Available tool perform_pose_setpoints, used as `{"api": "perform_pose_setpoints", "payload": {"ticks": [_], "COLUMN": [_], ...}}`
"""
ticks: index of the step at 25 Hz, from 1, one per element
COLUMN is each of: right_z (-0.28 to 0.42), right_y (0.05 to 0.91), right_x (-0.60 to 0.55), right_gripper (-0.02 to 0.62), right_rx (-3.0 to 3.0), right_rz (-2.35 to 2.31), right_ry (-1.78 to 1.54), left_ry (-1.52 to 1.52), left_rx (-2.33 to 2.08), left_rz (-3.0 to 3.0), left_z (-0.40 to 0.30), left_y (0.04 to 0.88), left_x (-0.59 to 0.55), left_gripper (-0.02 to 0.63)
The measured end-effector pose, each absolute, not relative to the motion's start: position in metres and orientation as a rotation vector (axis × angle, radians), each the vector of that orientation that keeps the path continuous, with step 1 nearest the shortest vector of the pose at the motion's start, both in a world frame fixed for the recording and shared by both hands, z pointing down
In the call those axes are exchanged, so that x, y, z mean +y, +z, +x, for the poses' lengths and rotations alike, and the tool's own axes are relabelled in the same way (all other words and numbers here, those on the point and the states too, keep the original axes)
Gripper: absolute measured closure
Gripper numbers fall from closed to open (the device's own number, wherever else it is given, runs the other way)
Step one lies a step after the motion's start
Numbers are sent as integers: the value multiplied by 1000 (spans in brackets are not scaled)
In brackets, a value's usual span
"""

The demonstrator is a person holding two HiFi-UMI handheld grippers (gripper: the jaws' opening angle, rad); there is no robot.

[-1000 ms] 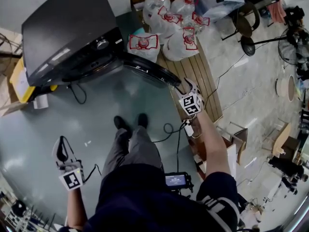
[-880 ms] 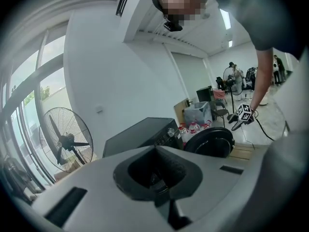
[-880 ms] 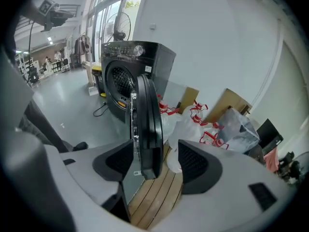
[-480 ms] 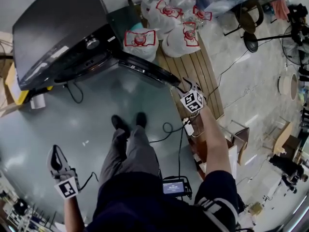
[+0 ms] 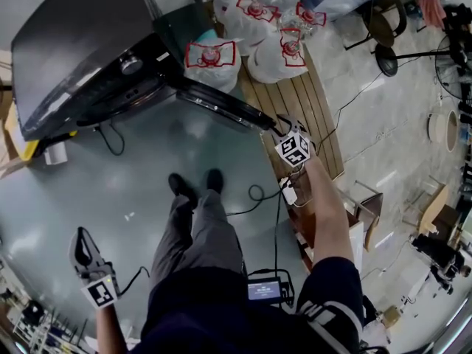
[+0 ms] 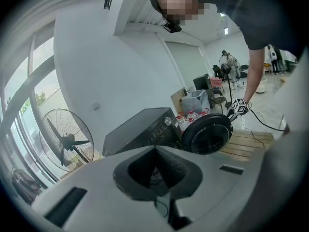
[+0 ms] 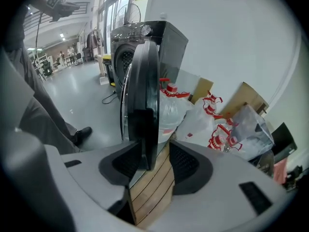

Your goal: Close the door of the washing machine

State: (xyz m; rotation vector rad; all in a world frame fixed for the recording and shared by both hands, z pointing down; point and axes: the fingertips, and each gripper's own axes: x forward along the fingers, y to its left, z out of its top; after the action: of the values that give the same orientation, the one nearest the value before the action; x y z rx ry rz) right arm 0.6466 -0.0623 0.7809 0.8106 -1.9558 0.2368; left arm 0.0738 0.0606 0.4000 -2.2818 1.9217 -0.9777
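Note:
The black washing machine [image 5: 81,43] stands at the upper left with its round door [image 5: 221,102] swung wide open toward the right. My right gripper [image 5: 279,127] is at the door's free edge. In the right gripper view the door's edge [image 7: 145,110] stands between the jaws of the right gripper [image 7: 157,163]. It lies against the left pad, with a gap to the right pad, and the jaws have just been closing. My left gripper [image 5: 80,236] hangs low at the left, far from the machine, shut and empty. Past the left gripper [image 6: 155,151] its own view shows the door [image 6: 207,133].
Clear bags of bottles [image 5: 258,28] lie on a wooden pallet [image 5: 302,109] just behind the open door. A cable [image 5: 254,198] loops on the floor near the person's shoes [image 5: 192,183]. A standing fan [image 6: 70,139] is left of the machine. Chairs and clutter fill the right.
The right gripper has sunk a little along the door's edge and its jaws have narrowed around it. The left gripper has dropped lower. The door has not swung.

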Motion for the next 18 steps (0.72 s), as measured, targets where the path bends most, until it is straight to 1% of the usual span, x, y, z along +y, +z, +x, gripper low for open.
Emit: {"api": "perform_pose_setpoints", "payload": {"ticks": [1, 4, 7, 13, 18], "right_z": [648, 651, 651, 647, 647], "right_y": [784, 791, 798, 808, 815], "right_x": [-63, -63, -64, -62, -62], "right_gripper": [405, 410, 430, 483, 494], "right_rx": [-1954, -1948, -1948, -1952, -1955], "right_rz": [802, 771, 736, 661, 640], "right_ry": [241, 246, 239, 244, 256], "left_ry": [-981, -996, -1017, -1012, -1032], "left_rx": [1922, 1923, 1920, 1929, 1935], "left_rz": [-2279, -2273, -2268, -2252, -2227], "left_z": [74, 76, 77, 76, 71], "left_y": [401, 403, 406, 408, 409], "left_x": [60, 59, 60, 60, 59], "left_gripper": [581, 581, 581, 581, 581]}}
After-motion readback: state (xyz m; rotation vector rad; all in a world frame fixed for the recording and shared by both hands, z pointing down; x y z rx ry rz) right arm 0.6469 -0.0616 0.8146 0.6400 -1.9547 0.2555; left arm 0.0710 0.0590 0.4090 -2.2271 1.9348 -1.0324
